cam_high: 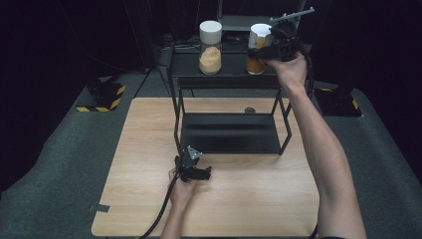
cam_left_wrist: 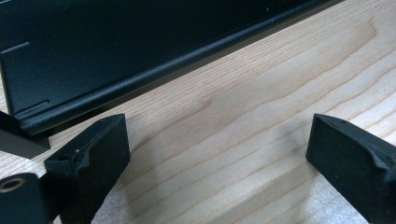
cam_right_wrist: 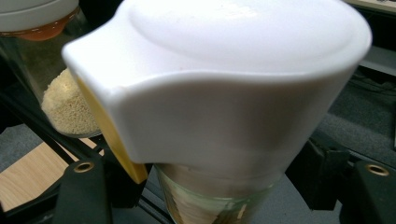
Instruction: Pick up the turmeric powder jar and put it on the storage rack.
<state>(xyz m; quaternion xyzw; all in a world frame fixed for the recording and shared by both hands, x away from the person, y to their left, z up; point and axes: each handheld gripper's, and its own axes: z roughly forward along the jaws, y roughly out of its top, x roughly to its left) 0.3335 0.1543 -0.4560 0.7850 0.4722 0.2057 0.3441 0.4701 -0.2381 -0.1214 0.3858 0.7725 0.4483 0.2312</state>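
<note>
A glass jar with orange contents and a white spouted lid (cam_high: 257, 55) stands on the top shelf of a black rack (cam_high: 226, 74). My right gripper (cam_high: 268, 51) is shut on that jar from the right. In the right gripper view the lid (cam_right_wrist: 233, 79) looms close, and the right gripper (cam_right_wrist: 219, 184) has its jaws on either side of the glass below. A second jar of pale grains (cam_high: 210, 50) (cam_right_wrist: 65, 105) stands to its left. My left gripper (cam_high: 201, 174) (cam_left_wrist: 219, 158) rests low over the wooden table (cam_left_wrist: 261, 102), open, with nothing between its jaws, just in front of the rack's lower shelf (cam_left_wrist: 116, 51).
The rack's lower shelf (cam_high: 229, 133) is bare, with thin black legs at its corners. A small dark disc (cam_high: 250, 110) lies on the table behind the rack. Yellow-and-black striped stand feet (cam_high: 102, 97) sit on the grey floor beyond the table's left corner.
</note>
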